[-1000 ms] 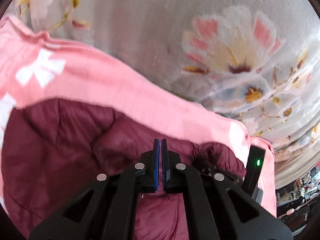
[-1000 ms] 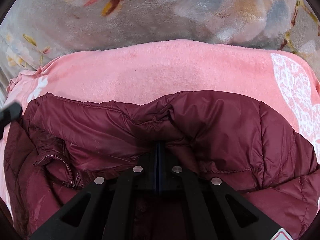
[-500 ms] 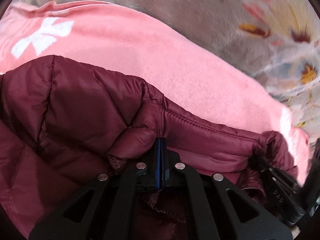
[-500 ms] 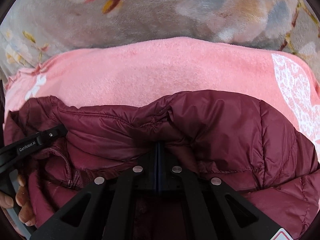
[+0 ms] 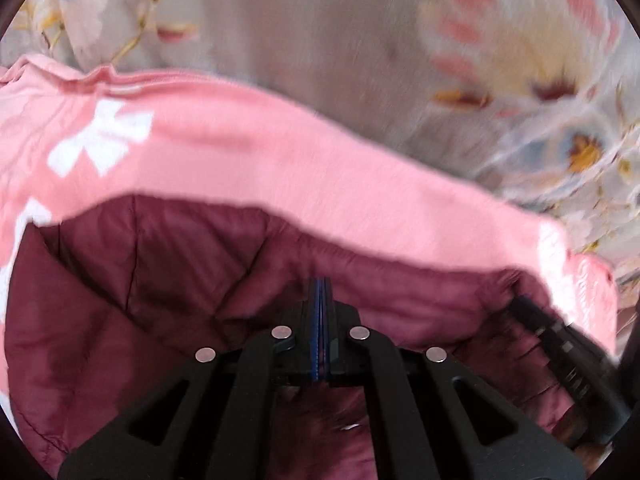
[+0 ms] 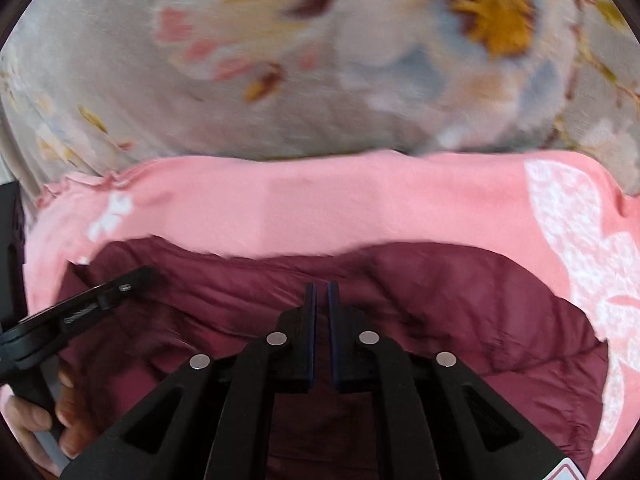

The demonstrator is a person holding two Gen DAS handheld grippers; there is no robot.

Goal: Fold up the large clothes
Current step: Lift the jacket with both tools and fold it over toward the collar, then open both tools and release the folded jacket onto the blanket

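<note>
Quilted maroon puffer jacket (image 6: 460, 304) lies rumpled on a pink towel (image 6: 340, 208)

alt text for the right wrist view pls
The right gripper, jaws just parted with nothing between them, hangs over a maroon puffer jacket on a pink blanket; the left gripper enters at left.

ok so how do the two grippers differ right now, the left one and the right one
The left gripper has its blue pads pressed together, while the right gripper shows a narrow gap, its jaws having just been opening. No fabric is visible between either pair. Both are black, point down at the maroon puffer jacket and sit over the pink blanket.
</note>
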